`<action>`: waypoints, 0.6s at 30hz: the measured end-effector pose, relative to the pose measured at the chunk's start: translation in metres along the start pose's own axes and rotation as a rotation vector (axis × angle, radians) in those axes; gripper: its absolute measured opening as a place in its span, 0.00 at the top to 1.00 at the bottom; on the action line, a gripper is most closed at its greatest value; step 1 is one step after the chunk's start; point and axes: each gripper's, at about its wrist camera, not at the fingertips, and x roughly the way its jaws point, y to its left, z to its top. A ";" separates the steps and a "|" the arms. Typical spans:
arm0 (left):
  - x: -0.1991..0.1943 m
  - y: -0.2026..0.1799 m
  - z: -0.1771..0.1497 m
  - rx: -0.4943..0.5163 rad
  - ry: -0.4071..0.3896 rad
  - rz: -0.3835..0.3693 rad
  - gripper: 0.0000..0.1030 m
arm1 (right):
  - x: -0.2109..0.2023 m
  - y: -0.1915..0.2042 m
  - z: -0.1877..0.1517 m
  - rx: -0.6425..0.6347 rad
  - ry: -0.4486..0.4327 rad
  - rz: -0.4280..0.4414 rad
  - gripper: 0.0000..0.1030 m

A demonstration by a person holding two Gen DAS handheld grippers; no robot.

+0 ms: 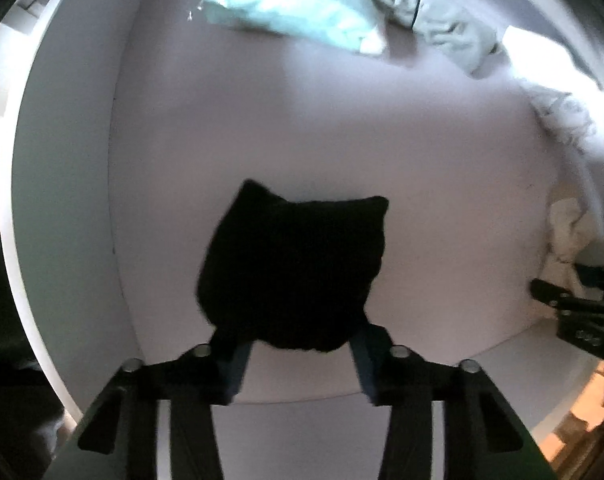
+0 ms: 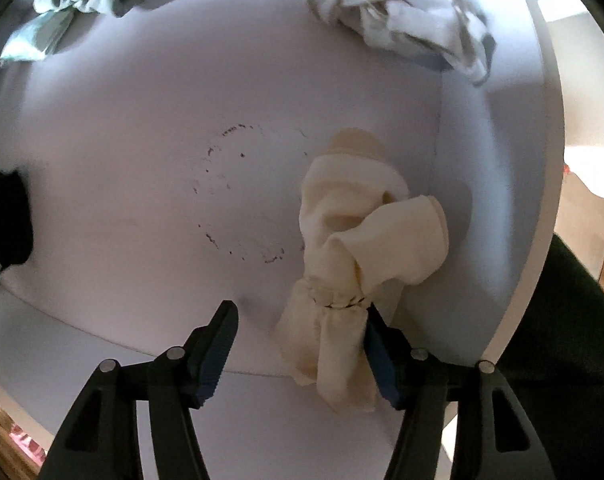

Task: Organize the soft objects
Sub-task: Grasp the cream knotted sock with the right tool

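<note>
A black soft bundle (image 1: 294, 264) with two pointed corners hangs over the white compartment floor (image 1: 421, 184), and my left gripper (image 1: 296, 336) is shut on its lower end, pointing straight down. A cream sock bundle (image 2: 353, 232), cinched near its base, lies on the white floor (image 2: 142, 160) close to the right wall. My right gripper (image 2: 298, 312) is open. The bundle's tail rests against the right finger (image 2: 377, 344), while the left finger (image 2: 218, 344) stands well clear of it.
Pale teal cloth (image 1: 286, 8) and grey-green cloth (image 1: 453, 20) lie along the back. A crumpled white cloth (image 2: 401, 12) sits at the back right. White side walls (image 1: 70, 160) (image 2: 493, 160) bound the compartment. A ring of dark specks (image 2: 242, 196) marks the floor.
</note>
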 end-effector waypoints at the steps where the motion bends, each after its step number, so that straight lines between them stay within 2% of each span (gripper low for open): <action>1: -0.004 0.001 -0.001 -0.008 -0.008 -0.011 0.63 | 0.001 0.000 -0.002 -0.007 -0.003 -0.014 0.49; 2: -0.007 0.003 -0.002 -0.015 -0.014 -0.023 0.64 | 0.001 0.000 -0.003 -0.015 -0.012 -0.020 0.54; 5: -0.025 0.008 -0.005 -0.052 -0.055 -0.071 0.66 | -0.003 -0.003 -0.003 0.002 -0.028 -0.004 0.61; 6: -0.033 0.009 -0.005 -0.055 -0.074 -0.086 0.71 | -0.004 -0.005 -0.003 0.012 -0.037 0.012 0.61; 8: -0.047 0.009 -0.006 -0.050 -0.108 -0.093 0.74 | -0.008 -0.010 -0.002 0.016 -0.044 0.020 0.62; 10: -0.055 0.010 -0.004 -0.041 -0.129 -0.089 0.85 | -0.011 -0.012 -0.003 0.015 -0.057 0.027 0.62; 12: -0.062 0.009 -0.005 -0.034 -0.144 -0.096 0.87 | -0.015 -0.012 -0.003 0.012 -0.069 0.035 0.64; 16: -0.048 0.015 -0.007 -0.030 -0.134 -0.061 0.86 | -0.013 -0.014 -0.017 0.017 -0.074 0.041 0.64; 17: -0.037 0.019 -0.013 -0.036 -0.127 -0.060 0.83 | -0.011 -0.012 -0.016 0.018 -0.075 0.041 0.64; 18: -0.025 0.012 -0.014 -0.042 -0.116 -0.070 0.74 | -0.012 -0.012 -0.018 0.015 -0.076 0.040 0.64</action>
